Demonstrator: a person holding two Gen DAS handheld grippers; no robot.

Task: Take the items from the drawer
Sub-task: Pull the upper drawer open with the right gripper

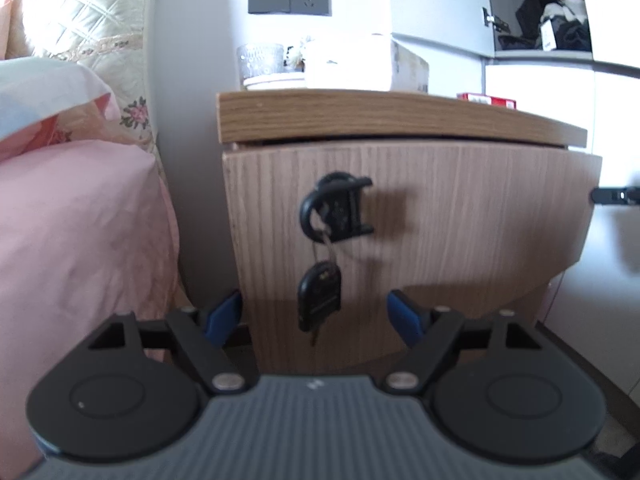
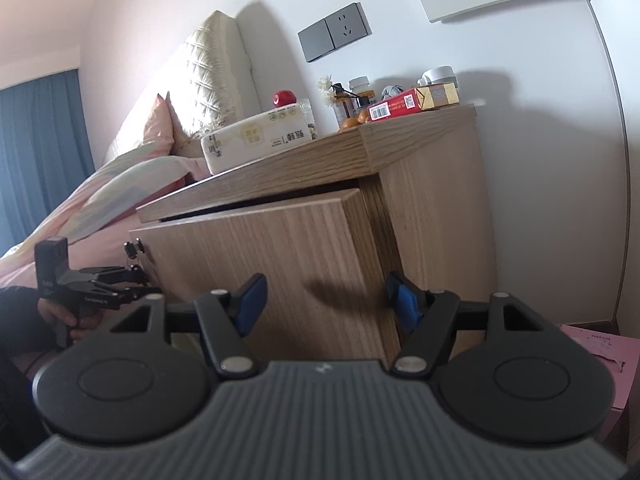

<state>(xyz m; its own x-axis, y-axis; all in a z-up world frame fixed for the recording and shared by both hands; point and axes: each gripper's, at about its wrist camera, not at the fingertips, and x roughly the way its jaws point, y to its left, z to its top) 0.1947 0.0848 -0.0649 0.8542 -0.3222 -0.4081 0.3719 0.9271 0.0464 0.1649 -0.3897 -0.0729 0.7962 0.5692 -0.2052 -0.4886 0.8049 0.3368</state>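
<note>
Drawer front [image 1: 460, 216] faces the left gripper [image 1: 316, 312], long axis level, top edge pulled slightly out from under the nightstand top [image 1: 360, 114]. Keys [image 1: 320, 300] hang from its lock. Bed [image 1: 80, 220] crowds the left side. Left gripper's jaws stand apart, holding nothing; right gripper [image 2: 326, 300] likewise, straddling the drawer's corner edge.

Each gripper: grey ribbed housing, two black round discs, black linkage arms with silver pivot screws, blue finger pads [image 1: 226, 312]. The left gripper [image 2: 142, 278] carries a black camera block. The person's sleeve [image 2: 18, 316] is dark.
</note>
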